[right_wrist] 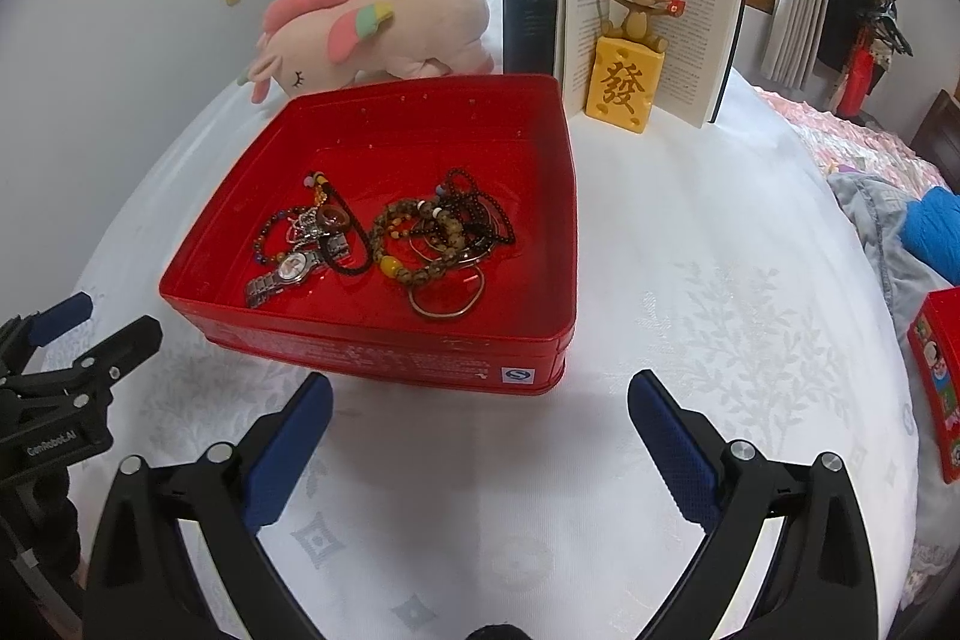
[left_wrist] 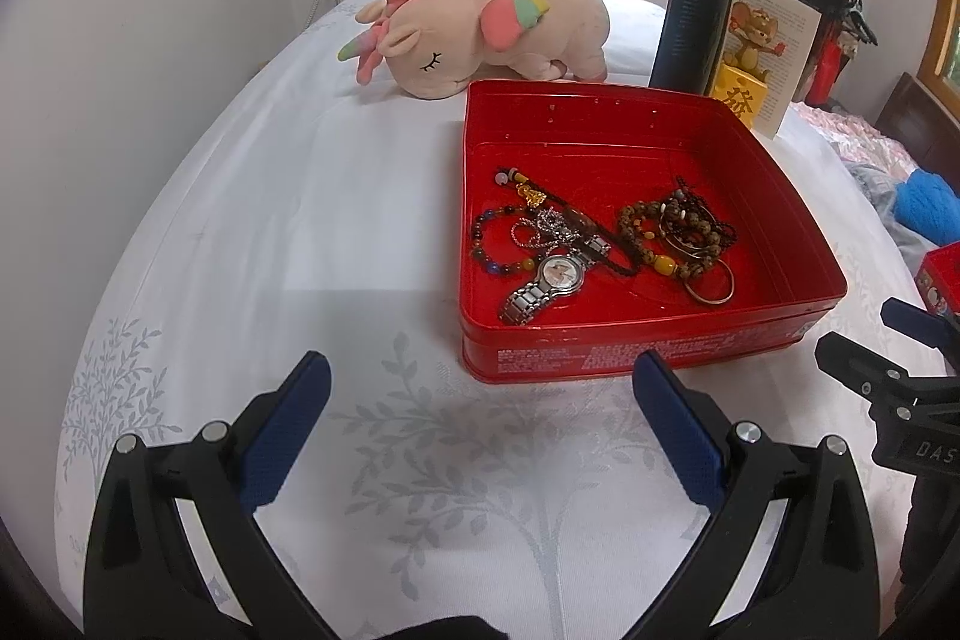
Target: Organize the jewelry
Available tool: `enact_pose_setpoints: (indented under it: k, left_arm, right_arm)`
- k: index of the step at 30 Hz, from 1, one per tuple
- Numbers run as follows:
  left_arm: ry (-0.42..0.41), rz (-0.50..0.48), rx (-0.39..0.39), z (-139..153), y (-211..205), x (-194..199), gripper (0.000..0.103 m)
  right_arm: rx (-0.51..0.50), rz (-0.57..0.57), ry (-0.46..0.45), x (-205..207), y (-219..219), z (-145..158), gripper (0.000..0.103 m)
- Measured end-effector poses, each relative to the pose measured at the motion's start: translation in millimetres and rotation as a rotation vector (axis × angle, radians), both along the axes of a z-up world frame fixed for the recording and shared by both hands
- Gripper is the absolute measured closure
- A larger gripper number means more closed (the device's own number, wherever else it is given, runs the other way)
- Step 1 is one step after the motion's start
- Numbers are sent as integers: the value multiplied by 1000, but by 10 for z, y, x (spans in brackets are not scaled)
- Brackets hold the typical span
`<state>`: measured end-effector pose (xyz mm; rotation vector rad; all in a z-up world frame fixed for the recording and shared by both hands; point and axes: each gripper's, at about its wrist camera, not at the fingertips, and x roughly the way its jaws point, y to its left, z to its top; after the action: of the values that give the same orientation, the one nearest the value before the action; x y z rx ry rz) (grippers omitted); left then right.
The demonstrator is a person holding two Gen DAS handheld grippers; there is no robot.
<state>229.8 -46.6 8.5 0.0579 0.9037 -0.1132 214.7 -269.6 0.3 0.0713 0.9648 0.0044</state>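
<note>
The left gripper (left_wrist: 480, 388) hovers low over the white bedspread (left_wrist: 300, 232), its blue-padded jaws spread wide with nothing between them. The right gripper (right_wrist: 480, 400) hangs just beside it at the same height, its jaws also wide apart and empty; each gripper shows at the edge of the other's view.

Just beyond both sets of fingertips sits an open red tin (left_wrist: 600, 364), its near wall printed with small white text. All the jewelry lies inside on the tin's floor, toward the near half. A silver wristwatch (left_wrist: 555, 280) lies closest to the front wall, its band running diagonally. A dark beaded bracelet with coloured beads (left_wrist: 489, 250) curls to its left, tangled with a silver chain (left_wrist: 543, 226) and a black cord carrying a gold charm (left_wrist: 531, 196). To the right lies a heap of brown bead bracelets (left_wrist: 678, 232), with a plain metal bangle (left_wrist: 714, 283) at its near edge.

Behind the tin, a pink plush unicorn (left_wrist: 480, 22) lies on its side. To its right an open book (right_wrist: 648, 22) stands upright with a mouse figurine (right_wrist: 636, 46) on a yellow block in front of its pages. A red lid (right_wrist: 936, 382) lies well off to the right.
</note>
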Motion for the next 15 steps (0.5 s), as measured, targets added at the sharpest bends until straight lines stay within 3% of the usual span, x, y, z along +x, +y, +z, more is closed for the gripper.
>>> enact_pose_setpoints:
  k: [15]
  left_arm:
    - [6, 0, 4, -13, 5, 25, 3]
  right_arm:
    - [6, -6, 6, 32, -2, -16, 4]
